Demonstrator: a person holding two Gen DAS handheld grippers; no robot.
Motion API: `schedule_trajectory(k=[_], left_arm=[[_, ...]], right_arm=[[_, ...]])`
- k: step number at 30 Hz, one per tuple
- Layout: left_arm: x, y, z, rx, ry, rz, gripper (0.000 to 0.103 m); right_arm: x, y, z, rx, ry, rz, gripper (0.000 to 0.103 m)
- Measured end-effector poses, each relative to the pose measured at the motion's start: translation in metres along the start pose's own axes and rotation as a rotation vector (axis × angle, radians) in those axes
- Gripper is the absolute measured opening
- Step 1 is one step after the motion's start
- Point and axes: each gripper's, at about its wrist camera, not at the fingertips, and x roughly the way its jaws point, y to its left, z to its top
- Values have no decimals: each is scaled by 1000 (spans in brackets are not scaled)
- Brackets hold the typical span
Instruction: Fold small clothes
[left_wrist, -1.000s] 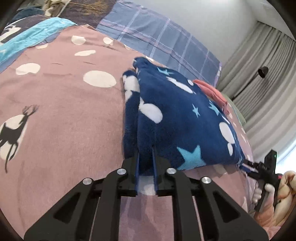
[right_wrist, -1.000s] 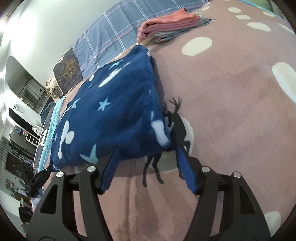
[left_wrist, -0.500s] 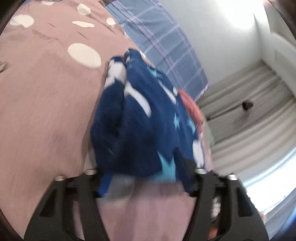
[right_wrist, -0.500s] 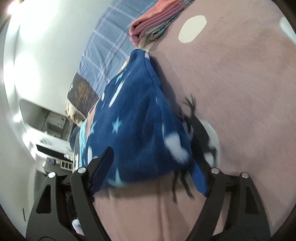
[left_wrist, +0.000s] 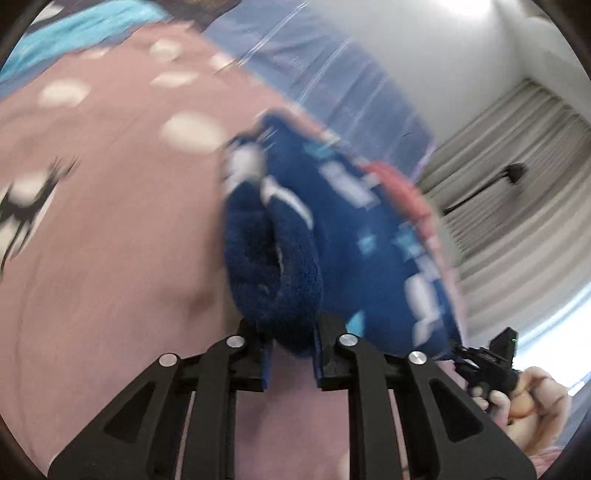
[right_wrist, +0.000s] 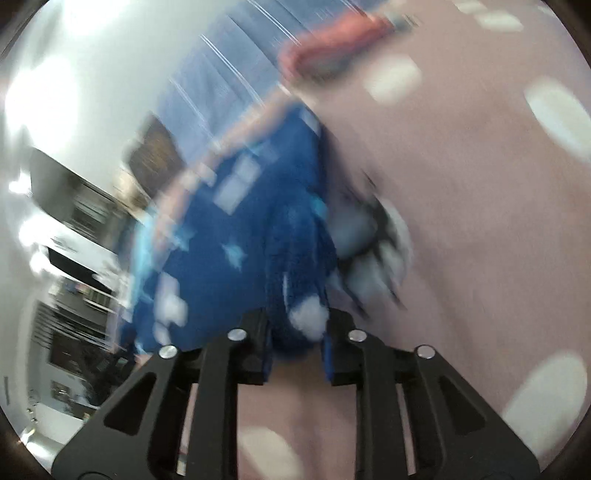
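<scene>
Pink bedspread (left_wrist: 110, 258), white dots and black deer prints, fills most of both views. Blue plaid bedding (left_wrist: 332, 85) lies along its far edge; grey curtains (left_wrist: 517, 192) hang at the right of the left wrist view. Both pictures are motion-blurred.

Folded navy fleece garment (left_wrist: 332, 240), with white blobs and pale blue stars, lies on the bedspread, its near edge raised into both grippers. A folded coral-pink garment (right_wrist: 332, 40) sits beyond it, near the plaid; whether the two touch cannot be told.

Left gripper (left_wrist: 291, 354): low, pointing forward along the bedspread, fingers clamped around the thick rolled fold at the garment's near left corner. Fleece bulges between the blue pads.

Right gripper (right_wrist: 297, 349): same low, forward attitude at the garment's near right corner, fingers closed around a bunched fold with a white patch. From the left wrist view it shows at lower right, black body just at the garment's edge, held in the person's right hand (left_wrist: 532, 398), fingers curled round the handle.
</scene>
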Motion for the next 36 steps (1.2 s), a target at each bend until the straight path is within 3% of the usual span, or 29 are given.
schedule_trajectory(k=[3,4,6,8,9,13,20,24,25,26,27,28,29,31,33,34,36], left_arm=[[-13,10,-10,-40,-21,13,24],[-20,4,-8,-16,-37,40,25],[-32,-13,2,58,-66,90,31],[-44,-31,17,144,-131,157,54],[-49,-38,24,174,-160,167,56],[-19,-47,83,227,-137,112,66],[99,-32,176,161,81,148,66],[141,-9,200,71,149,121,65],[146,-8,202,64,165,90,57],[149,-8,203,63,177,49,38],[150,-12,205,73,175,12,31],[147,-16,205,93,156,8,17],[142,-22,206,124,128,-3,14],[120,-37,207,180,46,-54,14],[87,-55,205,259,-43,-96,14],[78,-60,204,288,-68,-91,14],[68,-69,205,347,-92,-57,14]], right_arm=[[-1,-24,-7,67,-4,32,34],[-7,-27,-5,79,-17,39,40],[-22,-22,3,34,-78,9,42],[-31,-15,12,-19,-122,-5,53],[-35,-10,18,-47,-142,2,55],[-23,5,45,-130,-139,10,61],[41,25,149,-214,-49,27,69],[95,27,194,-205,45,-24,69],[104,23,199,-196,72,-16,69],[120,20,208,-171,113,11,69],[129,19,214,-152,133,37,69],[136,19,218,-145,146,72,48],[137,22,219,-156,146,98,14],[119,38,222,-205,57,168,13],[83,52,220,-245,-61,321,12],[66,60,219,-270,-107,380,12],[50,69,220,-312,-163,411,13]])
